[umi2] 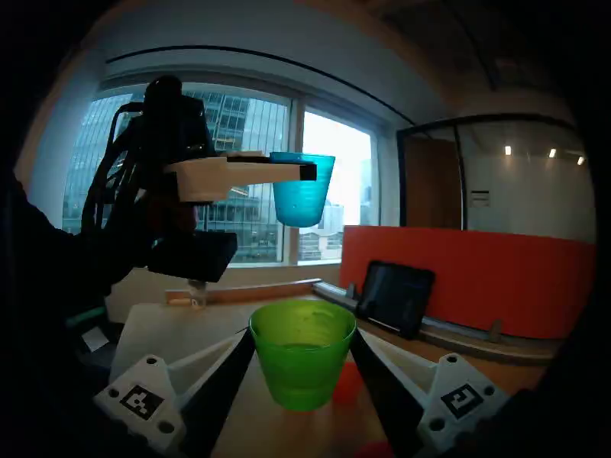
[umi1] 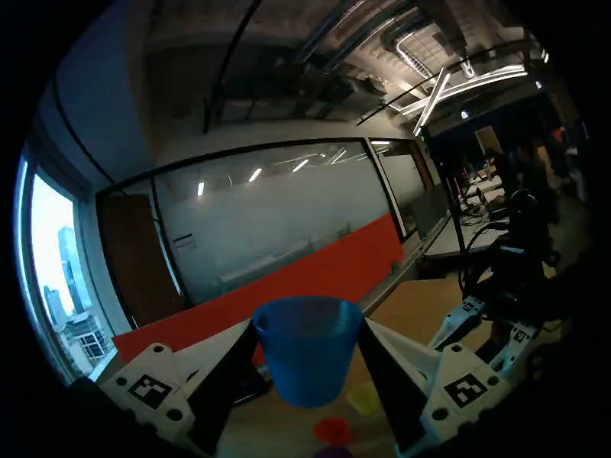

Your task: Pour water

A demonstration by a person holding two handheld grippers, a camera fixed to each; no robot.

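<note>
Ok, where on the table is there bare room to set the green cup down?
Bare table runs along the orange partition, beyond the blue cup. In the right gripper view, bare wood also lies between the green cup and the tablet. Crowded: a small yellow piece and a red piece below the blue cup.

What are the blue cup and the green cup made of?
The blue tapered cup looks like thin, slightly see-through plastic: daylight glows through it. The green tapered cup seems the same plastic, glossy, its walls glowing too.
</note>
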